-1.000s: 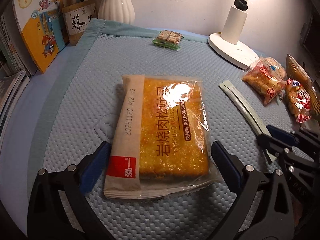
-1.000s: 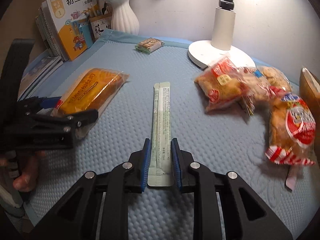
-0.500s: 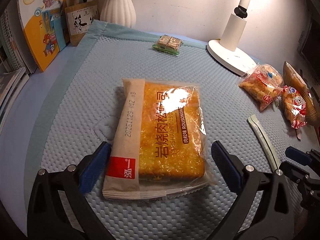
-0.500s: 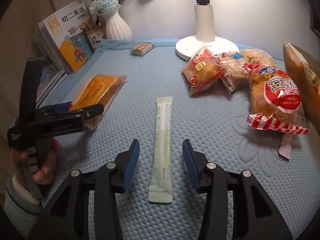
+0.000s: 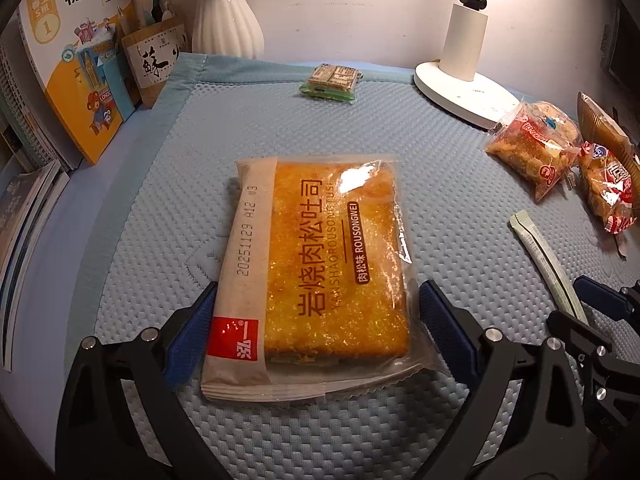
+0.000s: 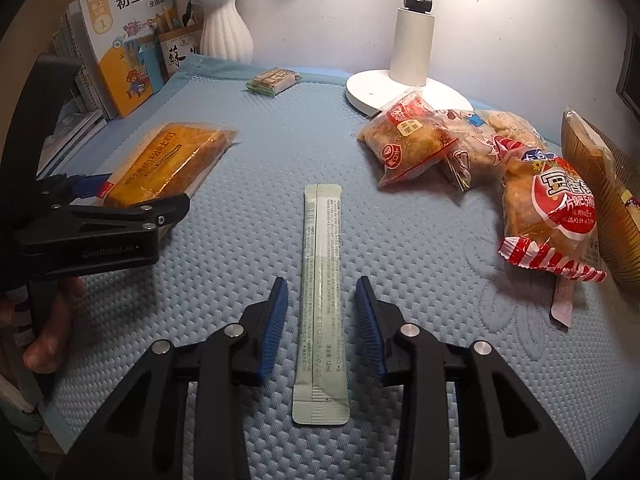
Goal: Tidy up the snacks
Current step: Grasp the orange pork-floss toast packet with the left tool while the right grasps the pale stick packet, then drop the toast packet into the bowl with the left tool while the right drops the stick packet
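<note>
The left gripper (image 5: 314, 320) stood open around the near end of the toast pack (image 5: 316, 272); its slick wrapper could have slipped or crushed under a squeeze. The right gripper (image 6: 322, 324) stood open astride the thin sachet (image 6: 322, 292), which lay flat and might have skidded away.

Both grippers: matte black plastic two-finger left gripper (image 5: 316, 320) and right gripper (image 6: 322, 324), ribbed blue pads (image 6: 275, 326), silver screws, faint "GenRobot.AI" lettering; striped sleeve cuff (image 6: 16, 312).
</note>
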Action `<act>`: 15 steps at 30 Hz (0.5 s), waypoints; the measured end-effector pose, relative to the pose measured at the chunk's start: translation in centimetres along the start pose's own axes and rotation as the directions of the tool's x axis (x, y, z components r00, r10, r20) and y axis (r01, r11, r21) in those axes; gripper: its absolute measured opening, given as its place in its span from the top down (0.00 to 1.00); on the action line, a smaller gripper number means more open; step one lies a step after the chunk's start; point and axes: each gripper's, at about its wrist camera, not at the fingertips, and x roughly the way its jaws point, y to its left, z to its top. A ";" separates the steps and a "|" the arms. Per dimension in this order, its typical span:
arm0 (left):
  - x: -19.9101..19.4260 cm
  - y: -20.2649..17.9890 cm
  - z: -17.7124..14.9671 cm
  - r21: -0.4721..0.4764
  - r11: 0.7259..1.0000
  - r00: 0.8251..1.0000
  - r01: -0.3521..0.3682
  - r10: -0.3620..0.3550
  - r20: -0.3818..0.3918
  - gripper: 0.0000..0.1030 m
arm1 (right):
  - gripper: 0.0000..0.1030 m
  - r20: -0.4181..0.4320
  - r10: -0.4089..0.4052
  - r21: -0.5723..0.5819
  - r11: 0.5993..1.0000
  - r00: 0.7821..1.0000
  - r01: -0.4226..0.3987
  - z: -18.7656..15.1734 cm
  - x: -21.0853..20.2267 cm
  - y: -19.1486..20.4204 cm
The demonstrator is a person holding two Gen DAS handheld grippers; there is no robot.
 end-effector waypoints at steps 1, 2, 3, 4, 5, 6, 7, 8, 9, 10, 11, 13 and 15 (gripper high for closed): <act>-0.1 -0.2 0.0 0.011 1.000 1.000 -0.013 0.012 0.009 0.12 | 0.79 0.000 0.006 0.000 1.000 1.000 -0.006 0.0 -0.1 0.0; -0.2 -0.5 -0.1 0.023 0.999 1.000 -0.022 0.021 0.014 0.16 | 0.81 0.001 0.006 -0.002 1.000 1.000 -0.006 -0.1 -0.2 0.0; -0.2 -0.6 -0.1 0.034 0.999 1.000 -0.024 0.023 0.019 0.20 | 0.81 0.001 0.006 -0.002 1.000 1.000 -0.006 -0.1 -0.2 0.0; -0.4 -0.7 -0.1 0.040 0.999 0.999 -0.023 0.022 0.027 0.22 | 0.81 0.001 0.007 -0.004 1.000 1.000 -0.007 -0.1 -0.3 0.1; -0.6 -0.7 -0.1 0.041 0.999 0.999 -0.022 0.020 0.036 0.24 | 0.81 0.000 0.009 -0.005 1.000 1.000 -0.009 -0.2 -0.5 0.2; -0.7 -0.7 -0.1 0.040 0.999 0.999 -0.021 0.019 0.044 0.24 | 0.82 -0.003 0.016 -0.003 1.000 1.000 -0.016 -0.2 -0.6 0.2; -0.9 -0.6 -0.2 0.036 0.999 0.999 -0.017 0.015 0.052 0.24 | 0.82 -0.004 0.028 0.004 1.000 1.000 -0.028 -0.3 -0.9 0.2; -1.1 -0.5 -0.2 0.030 1.000 0.998 -0.007 0.006 0.062 0.24 | 0.82 -0.004 0.049 0.017 0.999 0.999 -0.049 -0.4 -1.1 -0.1; -1.3 -0.3 -0.3 0.024 1.000 0.997 0.011 -0.013 0.073 0.24 | 0.82 -0.006 0.070 0.031 0.997 0.998 -0.070 -0.5 -1.4 -0.3; -1.5 -0.1 -0.3 0.019 0.999 0.996 0.029 -0.030 0.081 0.25 | 0.82 -0.005 0.094 0.049 0.994 0.996 -0.093 -0.6 -1.8 -0.6; -1.6 0.0 -0.3 0.015 0.999 0.996 0.035 -0.037 0.085 0.25 | 0.82 0.000 0.111 0.066 0.992 0.994 -0.111 -0.6 -2.3 -1.0; -1.9 0.0 -0.4 0.014 0.999 0.994 0.046 -0.047 0.100 0.25 | 0.82 0.014 0.137 0.094 0.986 0.990 -0.138 -0.6 -3.4 -1.8; -2.3 -0.2 -0.5 0.023 0.998 0.991 0.058 -0.061 0.117 0.25 | 0.82 0.038 0.148 0.110 0.982 0.988 -0.152 -0.5 -4.7 -2.6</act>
